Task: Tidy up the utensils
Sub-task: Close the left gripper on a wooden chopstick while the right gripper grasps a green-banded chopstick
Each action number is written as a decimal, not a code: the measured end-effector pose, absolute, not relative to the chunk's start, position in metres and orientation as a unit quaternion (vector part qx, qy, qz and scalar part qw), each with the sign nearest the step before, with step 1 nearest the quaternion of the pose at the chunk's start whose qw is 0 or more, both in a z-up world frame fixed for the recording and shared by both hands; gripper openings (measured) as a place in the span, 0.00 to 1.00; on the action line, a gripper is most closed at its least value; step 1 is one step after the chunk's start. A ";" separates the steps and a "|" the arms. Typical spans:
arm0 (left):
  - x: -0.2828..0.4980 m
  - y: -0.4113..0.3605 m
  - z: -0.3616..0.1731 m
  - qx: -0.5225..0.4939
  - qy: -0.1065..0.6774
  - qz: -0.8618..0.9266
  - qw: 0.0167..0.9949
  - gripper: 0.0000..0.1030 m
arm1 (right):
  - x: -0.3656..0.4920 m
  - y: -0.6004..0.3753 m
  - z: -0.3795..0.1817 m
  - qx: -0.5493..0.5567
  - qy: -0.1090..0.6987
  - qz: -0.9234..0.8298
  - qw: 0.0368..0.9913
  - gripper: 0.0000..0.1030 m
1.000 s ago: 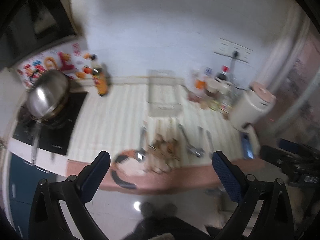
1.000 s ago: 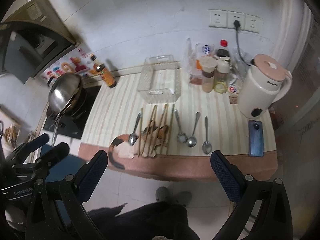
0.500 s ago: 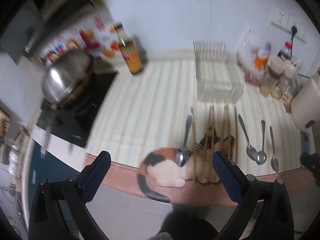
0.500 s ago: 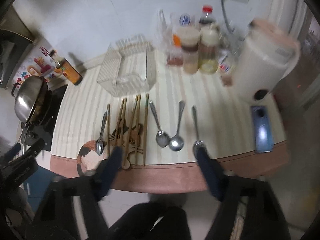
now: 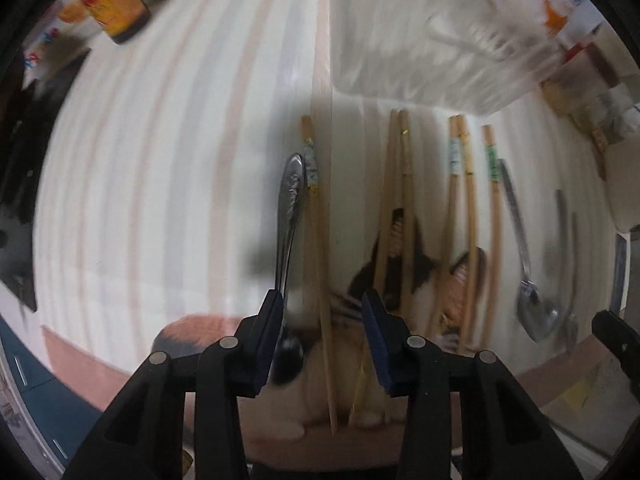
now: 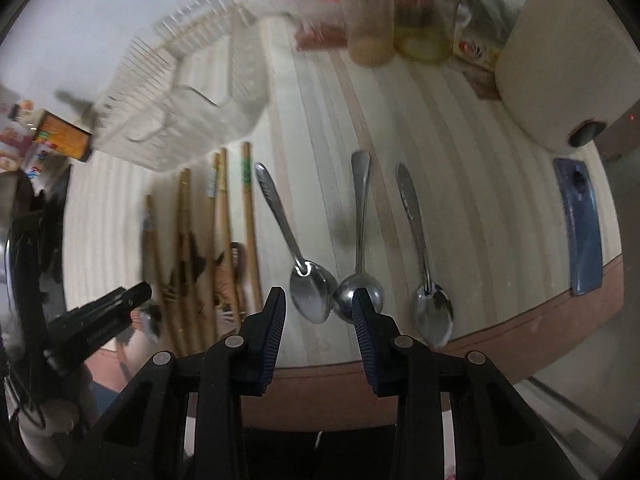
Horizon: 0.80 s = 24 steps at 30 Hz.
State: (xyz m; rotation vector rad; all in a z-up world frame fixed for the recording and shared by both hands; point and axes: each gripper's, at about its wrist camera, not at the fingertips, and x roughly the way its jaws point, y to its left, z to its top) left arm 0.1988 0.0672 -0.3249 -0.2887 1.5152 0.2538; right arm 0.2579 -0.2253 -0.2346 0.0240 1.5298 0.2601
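In the left wrist view my left gripper (image 5: pixel 322 308) is open, low over the counter's front edge, its jaws either side of one wooden chopstick (image 5: pixel 320 248). A steel spoon (image 5: pixel 290 216) lies just by its left finger. Several more chopsticks (image 5: pixel 460 216) lie to the right over a cat-shaped mat (image 5: pixel 400 280). In the right wrist view my right gripper (image 6: pixel 319 306) is open, its jaws around the bowl of the left spoon (image 6: pixel 298 258). Two more spoons, one (image 6: pixel 360 240) in the middle and one (image 6: pixel 422 248) to the right, lie beside it. A clear slatted basket (image 6: pixel 180 92) stands behind.
A sauce bottle (image 5: pixel 112 4) stands at the back left beside the dark hob (image 5: pixel 20 152). Jars (image 6: pixel 368 12), a white kettle (image 6: pixel 568 52) and a blue phone (image 6: pixel 580 224) sit on the right side of the striped counter (image 6: pixel 460 152).
Both grippers have dropped from high above the floor down close to the counter. Their jaws have narrowed, the left around a chopstick, the right around a spoon bowl.
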 end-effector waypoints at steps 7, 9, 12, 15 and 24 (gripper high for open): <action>0.206 0.066 -0.324 -0.103 0.669 0.112 0.728 0.08 | 0.273 -0.195 -0.266 0.021 0.713 0.118 0.690 0.35; 0.204 0.072 -0.318 -0.112 0.669 0.104 0.727 0.00 | 0.275 -0.182 -0.274 0.020 0.719 0.122 0.684 0.35; 0.198 0.083 -0.313 -0.118 0.671 0.102 0.725 0.00 | 0.277 -0.160 -0.287 0.003 0.724 0.124 0.679 0.35; 0.190 0.106 -0.307 -0.150 0.675 0.097 0.716 0.00 | 0.278 -0.142 -0.302 -0.016 0.728 0.118 0.675 0.29; 0.158 0.161 -0.267 -0.251 0.658 0.086 0.704 0.01 | 0.268 -0.143 -0.319 -0.052 0.734 0.079 0.672 0.07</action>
